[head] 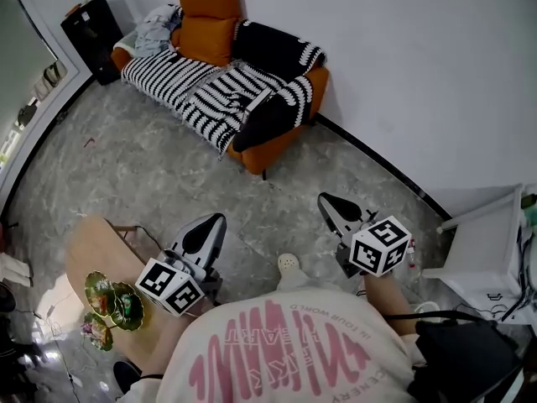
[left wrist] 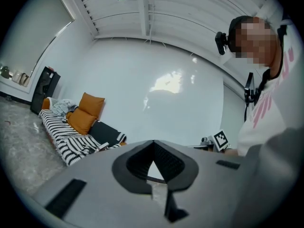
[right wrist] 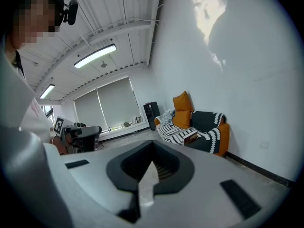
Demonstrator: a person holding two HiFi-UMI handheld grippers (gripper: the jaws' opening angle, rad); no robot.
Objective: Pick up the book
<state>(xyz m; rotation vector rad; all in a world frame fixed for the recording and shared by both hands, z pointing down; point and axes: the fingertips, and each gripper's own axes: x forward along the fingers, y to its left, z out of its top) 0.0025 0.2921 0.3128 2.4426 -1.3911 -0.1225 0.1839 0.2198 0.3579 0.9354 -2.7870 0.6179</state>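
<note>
**Task item.** The book [head: 258, 99] lies flat on the striped blanket [head: 168, 74] that covers the seat of the orange sofa [head: 317, 82]. It is toward the end draped in black, well apart from both grippers. In the head view its longer visible edge runs slantwise from lower left to upper right, across the depth of the seat. The right gripper view shows a brownish top face and a pale edge turned toward the room. Which end carries the spine cannot be told.

**Writing.** No title or label on the book is legible at this range. The person's shirt [head: 285, 351] bears large pink lettering, seen upside down from the head view and not reliably readable. Each gripper's cube shows black-and-white square markers only.

**Grippers.** The left gripper [head: 216, 222] has its jaws pressed together, tips meeting, with nothing between them. The right gripper [head: 327, 201] is likewise closed tip to tip and carries nothing. Both are held over the grey marbled floor [head: 126, 175], aimed toward the sofa.

**Surroundings.** Two orange cushions [head: 205, 15] stand at the back of the sofa. A black cabinet [head: 92, 36] stands by the wall at the sofa's far end. A wooden bench [head: 80, 250] at lower left carries a green dish [head: 113, 300].
</note>
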